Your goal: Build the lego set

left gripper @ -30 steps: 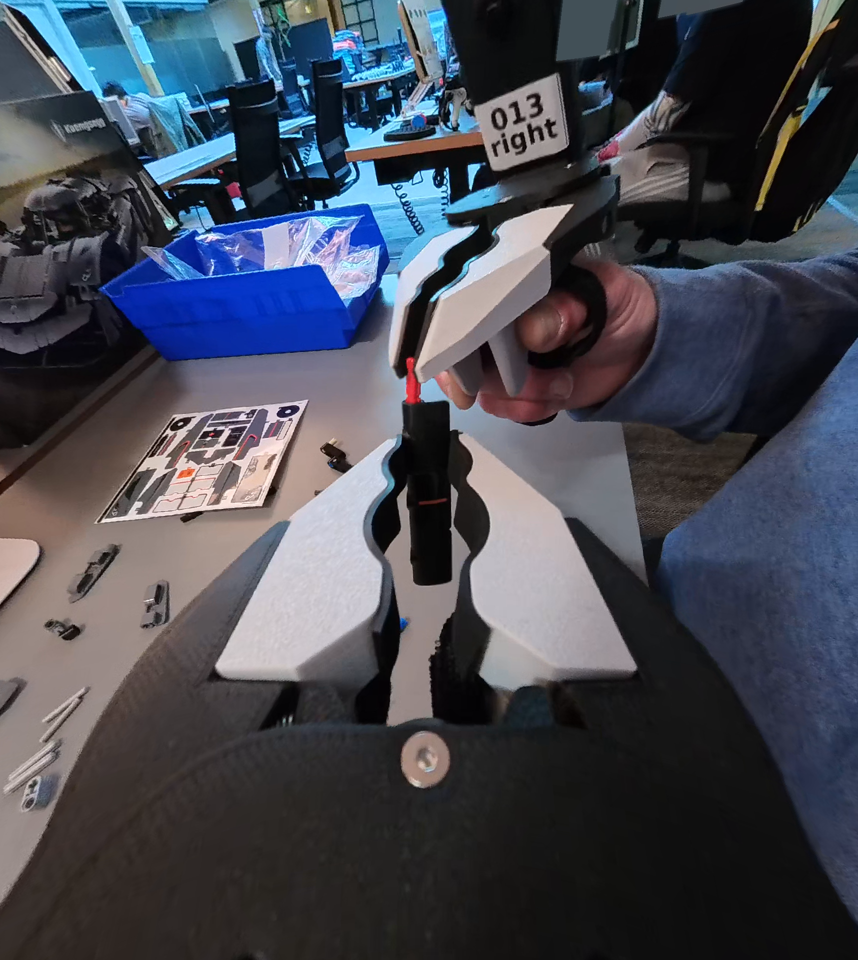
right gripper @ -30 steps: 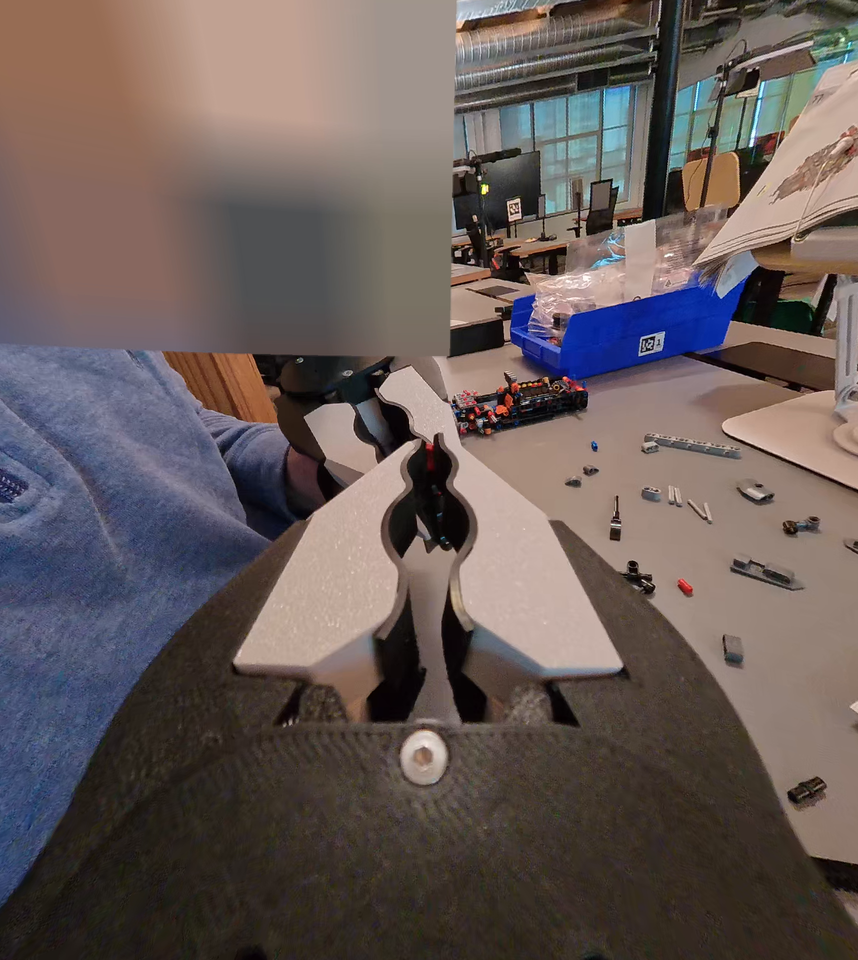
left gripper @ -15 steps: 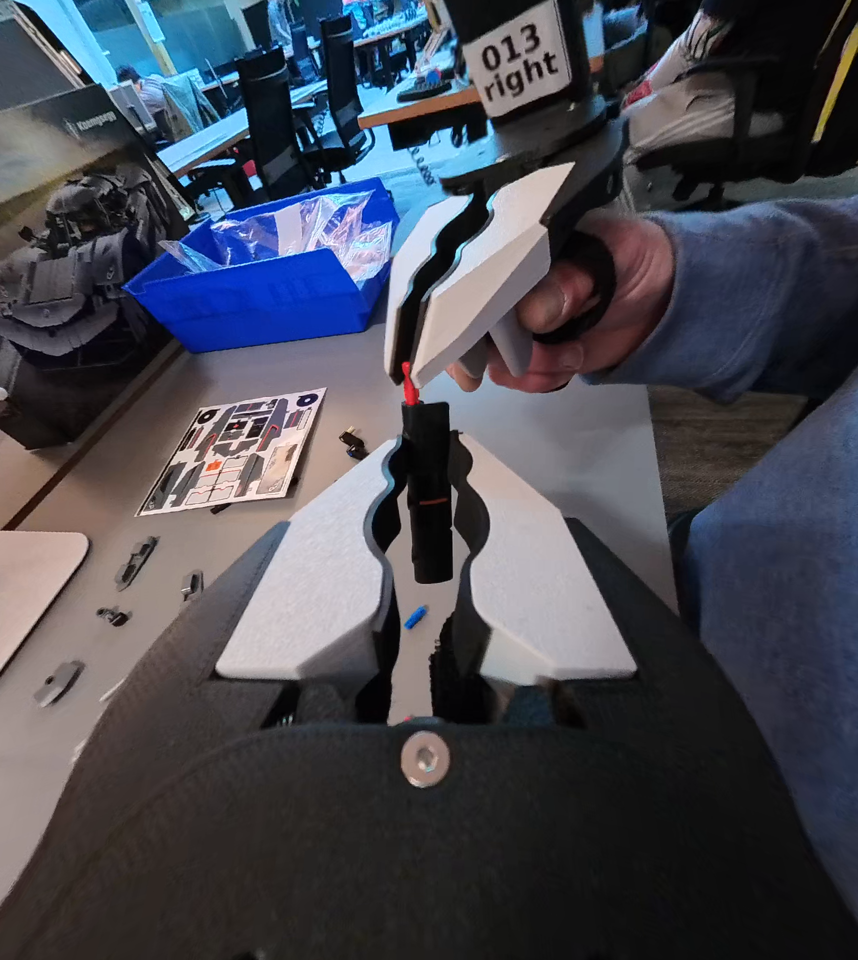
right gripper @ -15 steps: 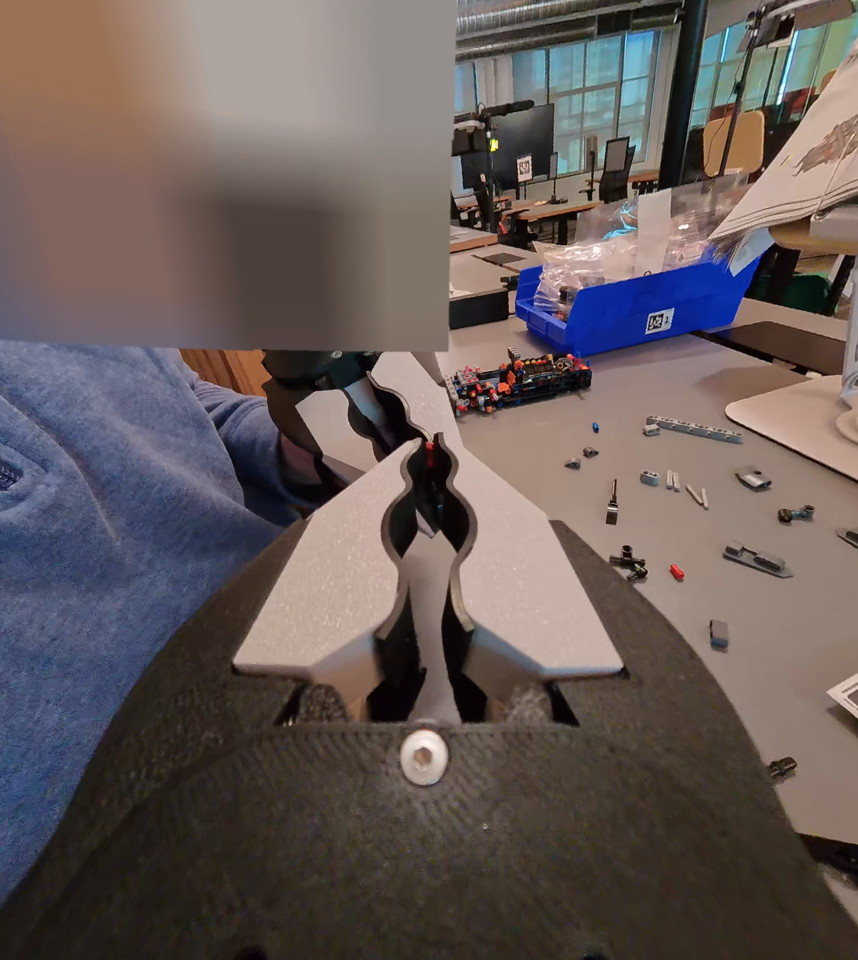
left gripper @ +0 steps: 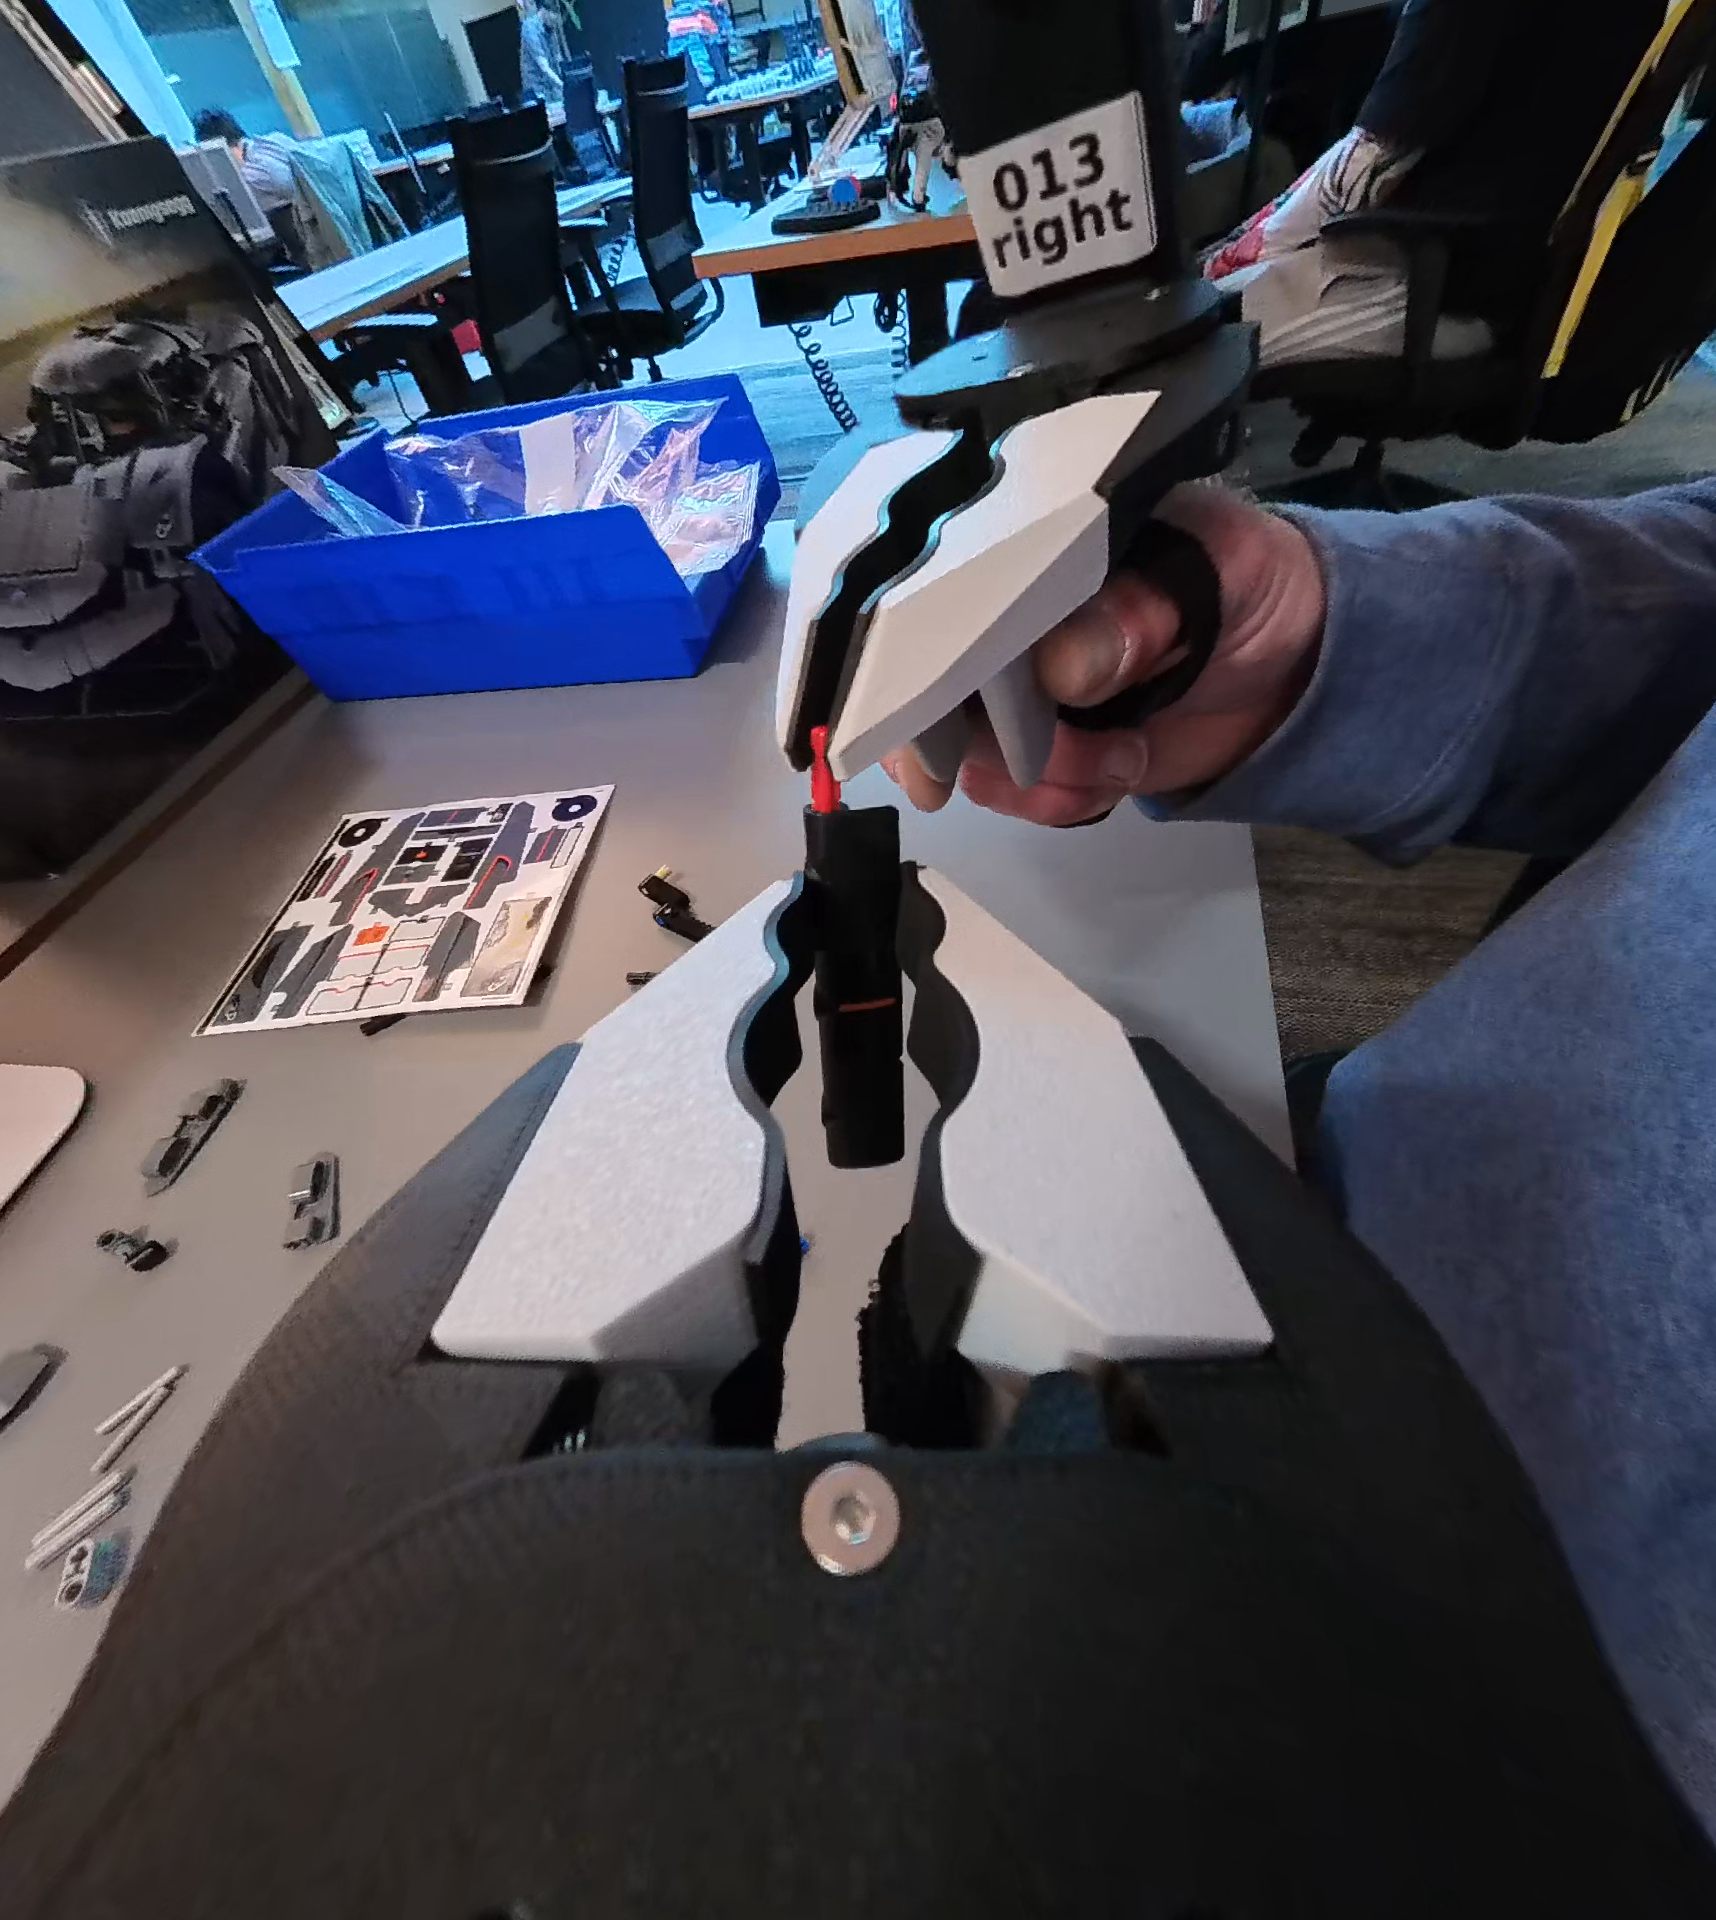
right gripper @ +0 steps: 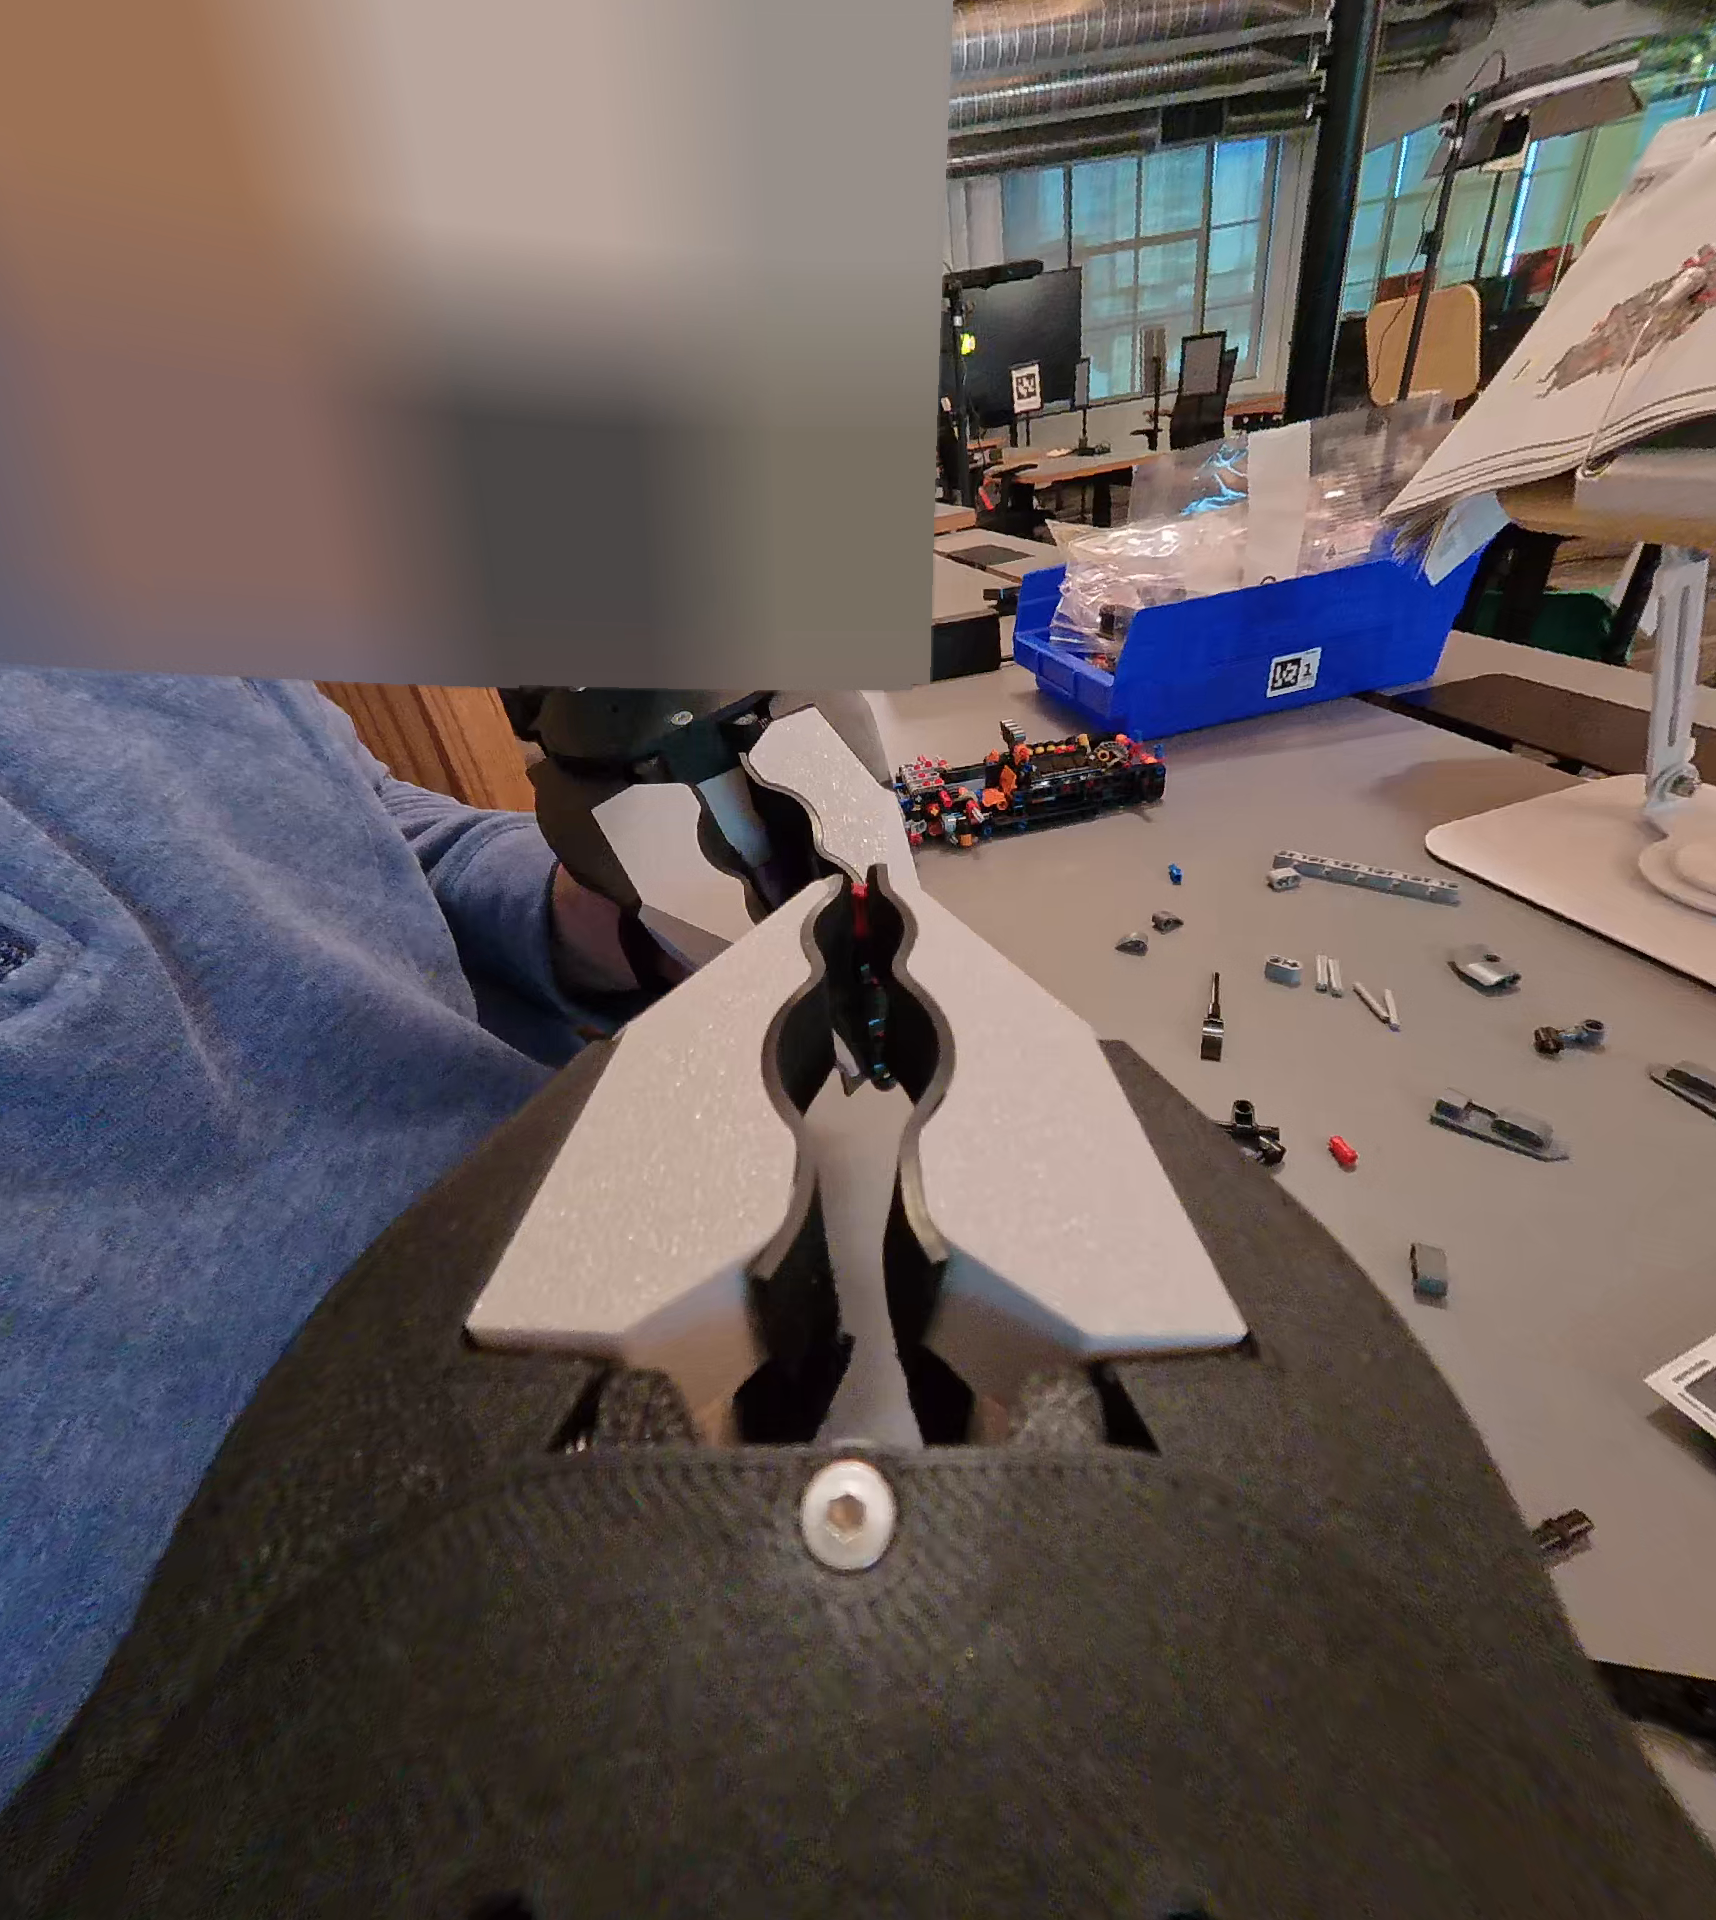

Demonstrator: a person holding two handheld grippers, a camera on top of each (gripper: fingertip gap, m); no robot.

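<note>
My left gripper (left gripper: 849, 914) pinches a black lego cylinder (left gripper: 859, 997) upright above the tabletop (left gripper: 688, 748). My right gripper (left gripper: 812, 743) comes down from above, its tips pressed on a red pin (left gripper: 821, 774) that seems to sit in the cylinder's top, though the joint is hard to see. A sticker sheet (left gripper: 418, 914) lies beyond; the partly built model (right gripper: 1030, 790) sits by the blue bin (right gripper: 1249, 644).

Bare grey table (left gripper: 1072, 904) at 1 o'clock of the left gripper (left gripper: 854, 914). Sticker sheet (left gripper: 418, 914) at 10 o'clock, blue bin (left gripper: 490, 613) at 11, small loose parts (left gripper: 199, 1132) at 9 obstruct passage.
</note>
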